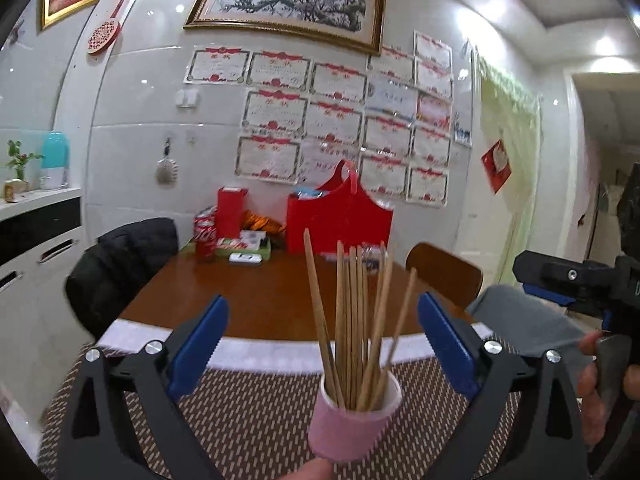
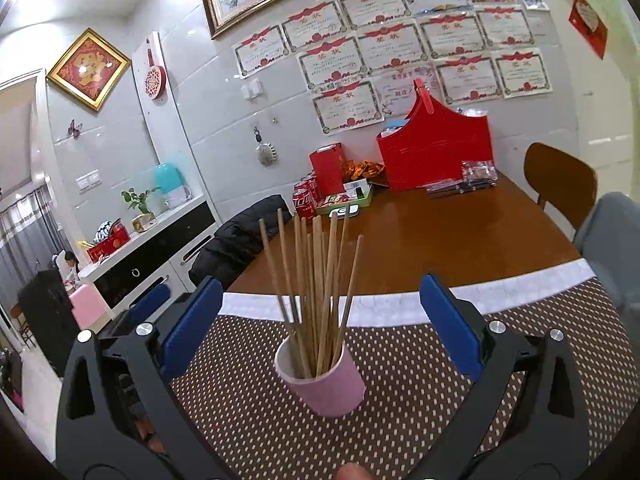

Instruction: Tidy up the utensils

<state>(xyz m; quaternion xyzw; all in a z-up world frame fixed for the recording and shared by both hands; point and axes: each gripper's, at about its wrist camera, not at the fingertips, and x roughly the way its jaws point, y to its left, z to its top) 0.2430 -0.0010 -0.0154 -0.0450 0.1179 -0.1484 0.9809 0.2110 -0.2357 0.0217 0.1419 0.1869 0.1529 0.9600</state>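
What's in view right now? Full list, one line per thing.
cup: one, pink, on the mat, between both sets of jaws
chopsticks: a bundle, wooden, upright in the cup
mat: one, brown woven, near table edge
table: one, brown wood
soda cans: several, red, far end
gift bag: one, red, by the wall
jacket: one, black, over a chair
chair: one, brown, right side
certificates: many, on the wall
left gripper: jaws open
right gripper: jaws open
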